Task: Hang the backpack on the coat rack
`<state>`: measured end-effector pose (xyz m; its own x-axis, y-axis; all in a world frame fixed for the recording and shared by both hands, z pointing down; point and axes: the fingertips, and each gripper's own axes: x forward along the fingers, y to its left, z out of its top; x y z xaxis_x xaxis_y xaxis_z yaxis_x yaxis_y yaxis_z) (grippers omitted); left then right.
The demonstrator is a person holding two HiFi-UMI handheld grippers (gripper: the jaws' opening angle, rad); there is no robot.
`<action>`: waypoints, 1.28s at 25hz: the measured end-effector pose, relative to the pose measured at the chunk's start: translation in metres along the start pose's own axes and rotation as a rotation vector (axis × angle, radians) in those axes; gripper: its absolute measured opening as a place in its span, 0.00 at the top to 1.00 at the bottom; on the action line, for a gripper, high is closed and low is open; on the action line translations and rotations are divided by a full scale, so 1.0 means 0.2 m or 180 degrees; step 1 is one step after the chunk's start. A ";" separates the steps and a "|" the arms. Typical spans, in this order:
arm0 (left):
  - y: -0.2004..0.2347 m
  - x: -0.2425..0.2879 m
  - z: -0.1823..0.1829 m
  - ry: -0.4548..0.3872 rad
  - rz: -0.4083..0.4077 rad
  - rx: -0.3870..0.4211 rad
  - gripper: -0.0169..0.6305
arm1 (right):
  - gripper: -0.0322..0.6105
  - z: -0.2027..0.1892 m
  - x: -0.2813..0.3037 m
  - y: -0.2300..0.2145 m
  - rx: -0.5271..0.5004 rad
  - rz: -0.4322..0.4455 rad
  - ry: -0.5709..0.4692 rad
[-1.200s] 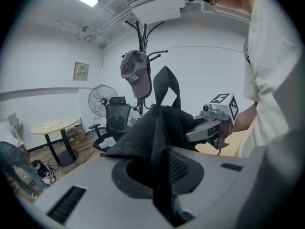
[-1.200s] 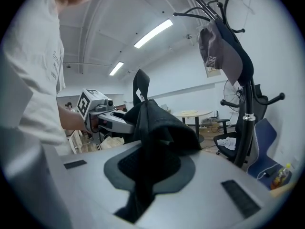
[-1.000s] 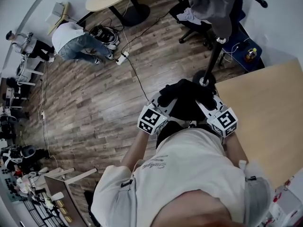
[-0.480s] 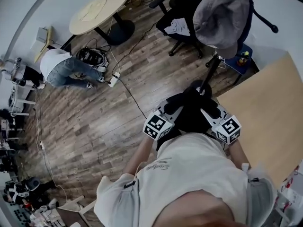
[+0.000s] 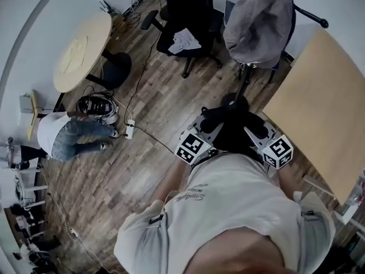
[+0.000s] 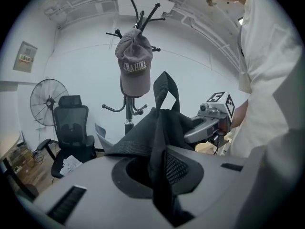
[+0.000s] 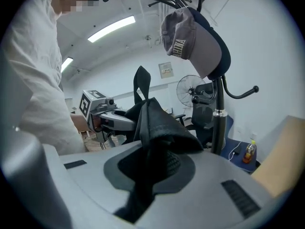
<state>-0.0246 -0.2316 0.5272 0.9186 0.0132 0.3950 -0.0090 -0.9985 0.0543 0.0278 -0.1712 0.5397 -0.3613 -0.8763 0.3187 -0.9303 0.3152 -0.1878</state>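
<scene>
Backpack (image 5: 229,131) not yet hung: left gripper (image 6: 159,173) and right gripper (image 7: 145,175) each pinch its black fabric, holding it up near the coat rack (image 5: 246,81), below a grey cap (image 5: 258,27) on its top hooks. Hooking its loop remains.

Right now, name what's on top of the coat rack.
A grey cap sits atop the coat rack; bare prongs stick out above it. The hook under the cap is hidden.

Overhead; gripper views seemingly near rack (image 6: 127,122).
</scene>
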 end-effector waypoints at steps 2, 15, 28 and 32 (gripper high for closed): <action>0.05 0.01 0.00 0.0016 -0.0190 0.0104 0.91 | 0.90 0.00 0.04 0.00 0.0056 -0.0208 -0.0054; 0.14 0.18 0.07 0.0185 -0.1048 0.0413 0.91 | 0.90 0.03 0.04 -0.08 0.0376 -0.1066 -0.0178; 0.24 0.48 -0.03 0.0524 -0.1157 0.0099 0.91 | 0.90 -0.12 0.09 -0.36 0.0564 -0.1088 -0.0098; 0.28 0.55 -0.06 0.0624 -0.1138 0.0098 0.91 | 0.90 -0.17 0.12 -0.43 0.0617 -0.1021 -0.0069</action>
<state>0.0713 -0.2849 0.5847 0.7690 0.3666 0.5237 0.3117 -0.9303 0.1936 0.0976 -0.2061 0.5954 -0.0500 -0.9274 0.3707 -0.9658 -0.0497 -0.2545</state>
